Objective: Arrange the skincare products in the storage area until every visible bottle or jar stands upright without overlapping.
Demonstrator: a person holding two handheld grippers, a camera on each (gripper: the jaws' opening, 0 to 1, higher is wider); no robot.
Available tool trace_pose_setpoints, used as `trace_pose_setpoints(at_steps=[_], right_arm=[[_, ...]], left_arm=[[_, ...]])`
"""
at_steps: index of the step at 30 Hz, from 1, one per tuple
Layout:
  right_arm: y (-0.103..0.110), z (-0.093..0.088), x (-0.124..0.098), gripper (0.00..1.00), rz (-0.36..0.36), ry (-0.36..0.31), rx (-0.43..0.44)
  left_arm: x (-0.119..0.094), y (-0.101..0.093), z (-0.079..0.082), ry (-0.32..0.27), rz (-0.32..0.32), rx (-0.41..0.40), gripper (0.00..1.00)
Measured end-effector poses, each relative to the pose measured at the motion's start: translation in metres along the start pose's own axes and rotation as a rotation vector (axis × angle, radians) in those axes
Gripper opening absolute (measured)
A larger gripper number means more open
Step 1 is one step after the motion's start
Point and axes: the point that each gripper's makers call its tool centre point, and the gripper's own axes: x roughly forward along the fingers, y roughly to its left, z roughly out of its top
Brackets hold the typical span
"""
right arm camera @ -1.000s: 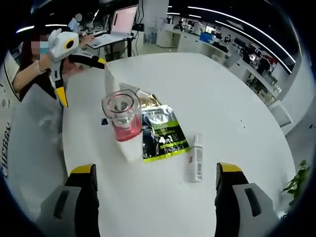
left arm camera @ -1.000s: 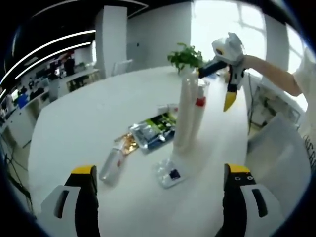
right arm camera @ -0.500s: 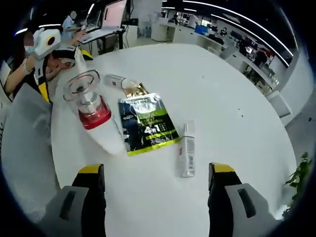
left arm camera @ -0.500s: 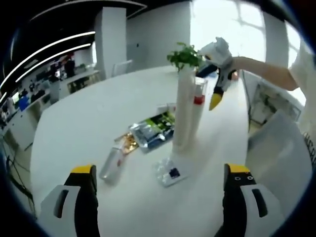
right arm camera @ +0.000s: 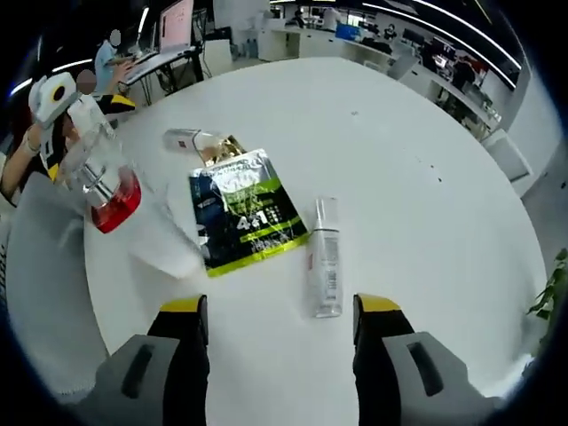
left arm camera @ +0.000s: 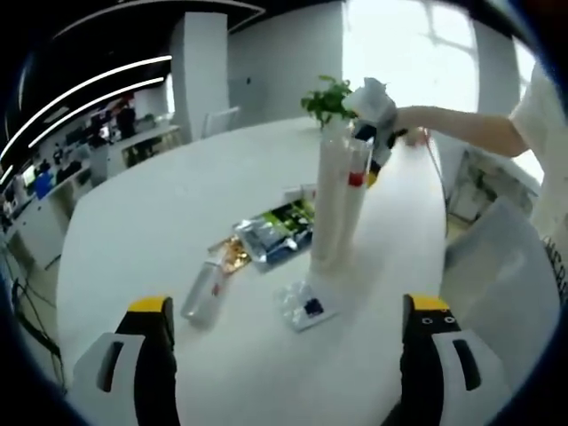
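While several products lie flat on the white table, the step in hand looks like the approach to a pick. The right gripper hangs over the table with its jaws spread wide and nothing between them. A clear spray bottle lies on its side at twelve o'clock from them, just beyond the tips and not touching. At ten o'clock from that bottle lies a green-and-silver sachet, and past it a smaller bottle, also lying down. A tall bottle with a red band stands at nine o'clock in the right gripper view.

Next, I judge, the right gripper needs to drop over the spray bottle, close across its body and tip it upright on a bare patch clear of the sachet.

The left gripper is likewise wide open and empty, held back from the table. A small blister pack lies between its tips' lines of sight, and the tall white tube stands at twelve o'clock.
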Motion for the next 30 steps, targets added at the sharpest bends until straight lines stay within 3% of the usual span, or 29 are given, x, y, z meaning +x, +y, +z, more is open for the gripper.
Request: trace_pose_setpoints(at_steps=[4,8,12,16,21,26,30], right_arm=[[-0.009,0.0,0.008,0.54,-0.004,0.026,-0.017],[-0.015,-0.001,0.015,0.51,0.003,0.044,-0.008],[-0.029,-0.004,0.022,0.46,-0.044,0.084,-0.026],[-0.024,-0.005,0.029,0.43,-0.033,0.1,-0.014],[-0.033,-0.005,0.04,0.37,-0.05,0.118,-0.023],[-0.028,-0.004,0.046,0.39,-0.031,0.129,-0.032],[-0.025,-0.011,0.051,0.35,-0.002,0.182,-0.014]], left_arm=[[0.0,-0.002,0.001,-0.002,0.0,-0.003,0.99],[0.0,-0.001,-0.001,0.002,-0.002,-0.002,0.99],[0.002,-0.003,-0.006,0.017,-0.019,-0.01,0.99],[0.002,-0.005,-0.009,0.019,-0.021,-0.016,0.99],[0.002,-0.003,-0.013,0.029,-0.029,-0.013,0.99],[0.001,-0.002,-0.017,0.033,-0.042,-0.024,0.99],[0.001,-0.002,-0.018,0.038,-0.041,-0.026,0.99]])
